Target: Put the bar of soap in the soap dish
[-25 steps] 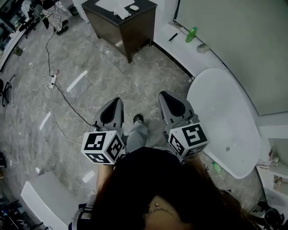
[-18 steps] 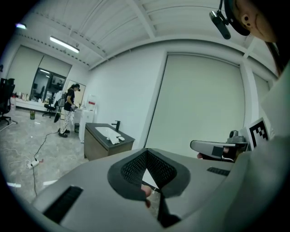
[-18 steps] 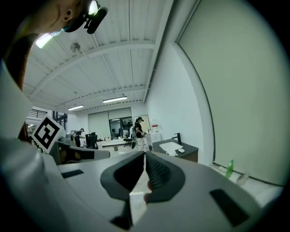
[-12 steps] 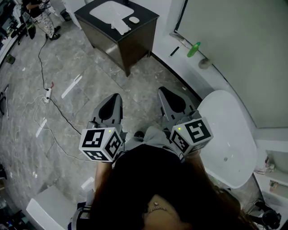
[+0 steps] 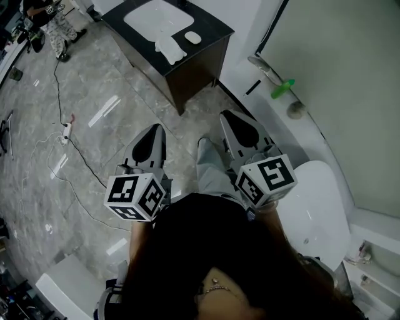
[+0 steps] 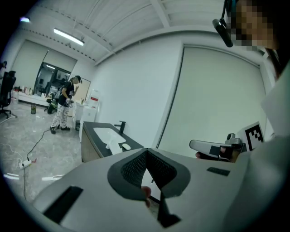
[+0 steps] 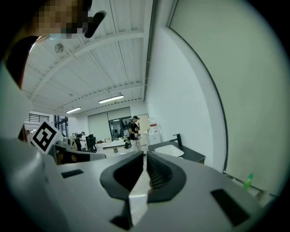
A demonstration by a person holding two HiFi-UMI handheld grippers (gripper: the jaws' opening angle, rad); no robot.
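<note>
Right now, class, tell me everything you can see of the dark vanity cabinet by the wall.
The vanity cabinet is a boxy, dark brown-black unit, matt like wood or laminate, standing upright on the grey marbled floor against the white wall. A white rectangular basin is sunk in its top, with a black tap behind. A white crumpled item and a small white oval lie on the top by the basin.

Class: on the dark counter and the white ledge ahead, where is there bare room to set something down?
Bare: the counter's right end, beyond the small white oval. Crowded: front edge, where a cloth lies beside the basin. The ledge is bare near the counter; a green bottle sits farther along.
</note>
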